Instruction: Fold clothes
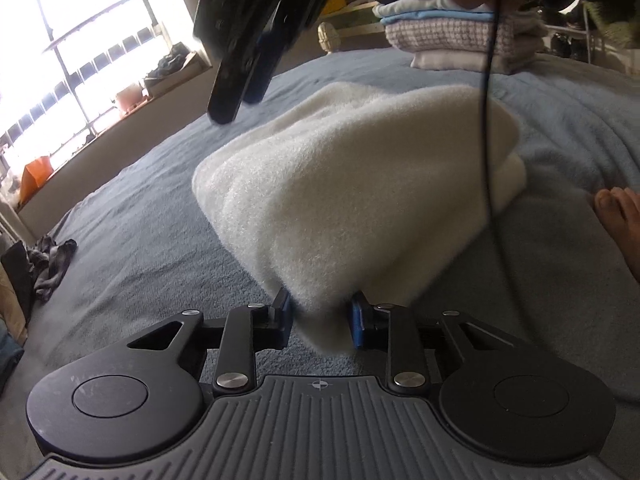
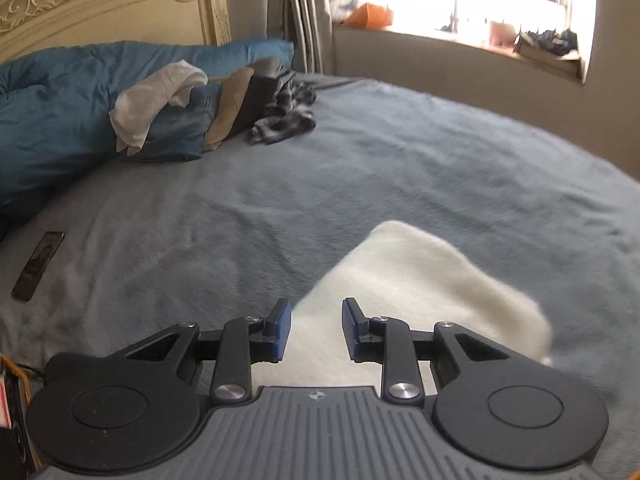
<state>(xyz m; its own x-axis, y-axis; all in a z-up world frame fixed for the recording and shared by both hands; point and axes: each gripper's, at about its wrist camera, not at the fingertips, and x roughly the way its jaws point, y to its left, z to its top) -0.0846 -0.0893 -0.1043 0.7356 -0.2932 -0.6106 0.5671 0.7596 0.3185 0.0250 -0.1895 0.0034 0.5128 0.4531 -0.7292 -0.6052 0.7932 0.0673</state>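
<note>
From the left wrist: the left gripper (image 1: 320, 320) points down, clamped on the white fleece's (image 1: 340, 200) near corner. From the right wrist: the right gripper (image 2: 316, 330) hangs above it, jaws apart, empty; bare blue bedspread (image 2: 400, 160) beyond.

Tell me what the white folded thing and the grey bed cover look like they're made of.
White folded garment: probably fleece or plush, matte, with a fuzzy, napped pile. Grey bed cover: looks like soft brushed fabric, perhaps microfleece; matte, with faint nap streaks and shallow wrinkles.
</note>
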